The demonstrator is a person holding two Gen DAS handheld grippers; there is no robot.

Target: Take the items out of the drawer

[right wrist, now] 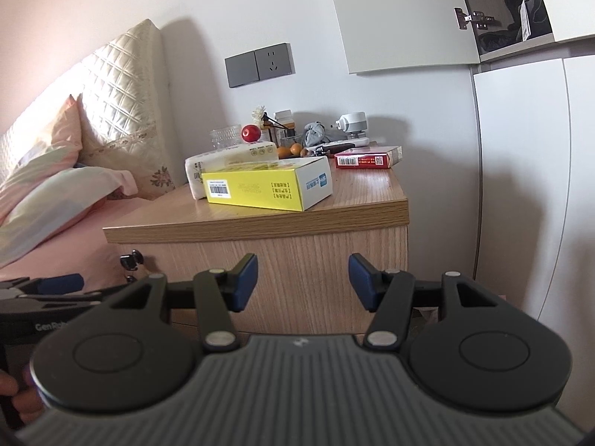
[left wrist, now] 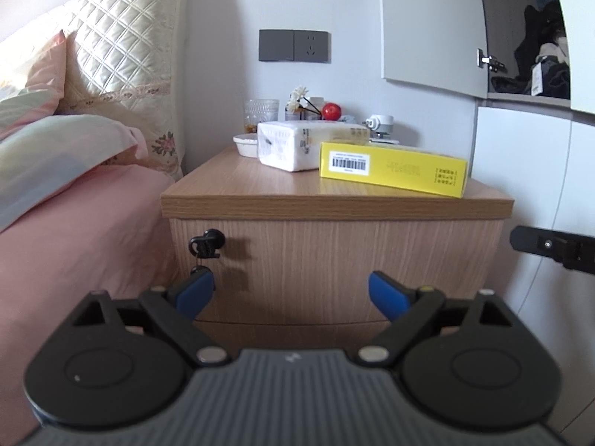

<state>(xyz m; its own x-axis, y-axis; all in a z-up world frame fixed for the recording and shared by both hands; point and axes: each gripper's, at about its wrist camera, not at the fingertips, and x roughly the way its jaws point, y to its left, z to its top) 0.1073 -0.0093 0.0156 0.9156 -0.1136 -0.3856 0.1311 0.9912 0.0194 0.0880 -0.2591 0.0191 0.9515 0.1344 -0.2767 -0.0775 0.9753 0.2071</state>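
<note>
A wooden nightstand (left wrist: 334, 200) stands against the wall, and its top drawer front (left wrist: 334, 256) sits flush and closed. A black key (left wrist: 206, 243) hangs in the lock at the drawer's left. My left gripper (left wrist: 290, 290) is open in front of the drawer, its blue pads wide apart with nothing between them. My right gripper (right wrist: 303, 278) is also open and empty, facing the drawer front (right wrist: 297, 245) from the right. One of its fingers (left wrist: 550, 247) shows at the right edge of the left wrist view. What is inside the drawer is hidden.
On the nightstand top lie a yellow box (left wrist: 394, 169), a white tissue pack (left wrist: 293, 145), a red box (right wrist: 366, 158), a glass (left wrist: 261, 111), a red ball (left wrist: 331, 111) and small clutter. A pink bed with pillows (left wrist: 74, 171) adjoins on the left; white wardrobe doors (left wrist: 520, 171) on the right.
</note>
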